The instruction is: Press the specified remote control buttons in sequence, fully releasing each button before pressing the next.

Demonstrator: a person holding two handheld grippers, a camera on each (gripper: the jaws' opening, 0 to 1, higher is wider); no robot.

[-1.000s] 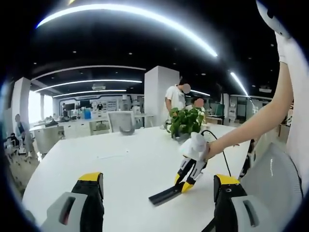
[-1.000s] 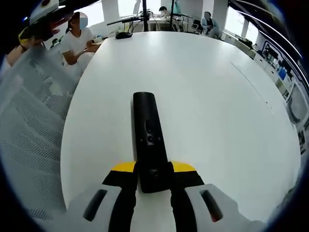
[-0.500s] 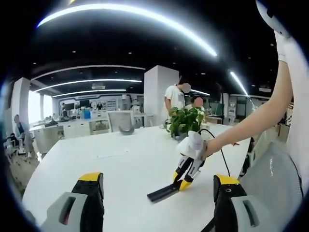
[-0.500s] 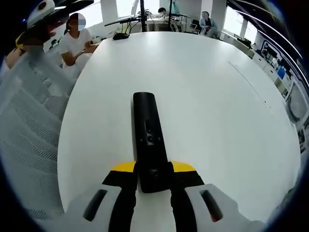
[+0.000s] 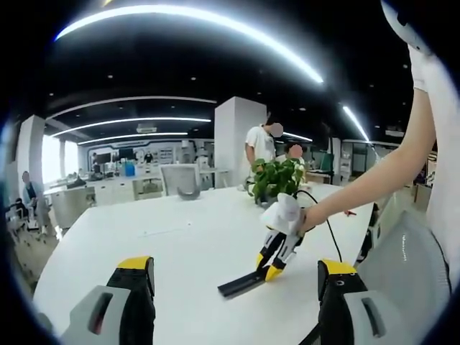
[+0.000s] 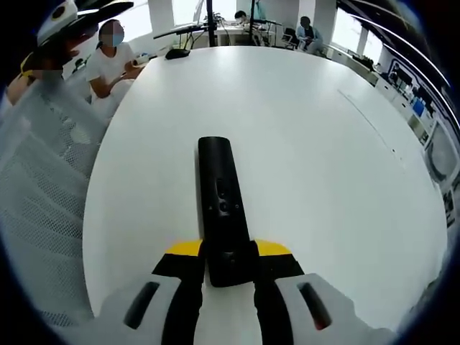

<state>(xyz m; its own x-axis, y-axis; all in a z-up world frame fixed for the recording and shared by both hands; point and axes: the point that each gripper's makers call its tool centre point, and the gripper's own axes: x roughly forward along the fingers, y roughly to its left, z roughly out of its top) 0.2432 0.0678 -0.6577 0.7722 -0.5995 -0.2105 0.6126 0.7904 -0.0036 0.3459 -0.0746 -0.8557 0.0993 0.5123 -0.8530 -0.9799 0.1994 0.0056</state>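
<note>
A: Nearest, the right tongs (image 6: 228, 267) are clamped on the near end of the black remote (image 6: 223, 208), which juts out over the white bench (image 6: 302, 129).

B: And the left tongs (image 5: 233, 287)?

A: Jaws wide apart, holding nothing. Bring one tip squarely onto a button; the buttons look small here, so go slowly, then lift fully clear.

B: Farther off?

A: A potted plant (image 5: 277, 180).

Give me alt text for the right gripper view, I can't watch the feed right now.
The right tongs, yellow-tipped with black and grey bodies, are shut on the near end of a long black plastic remote control, which points away over a large white table. A white mesh chair back stands at left, and people sit at the table's far end.
</note>
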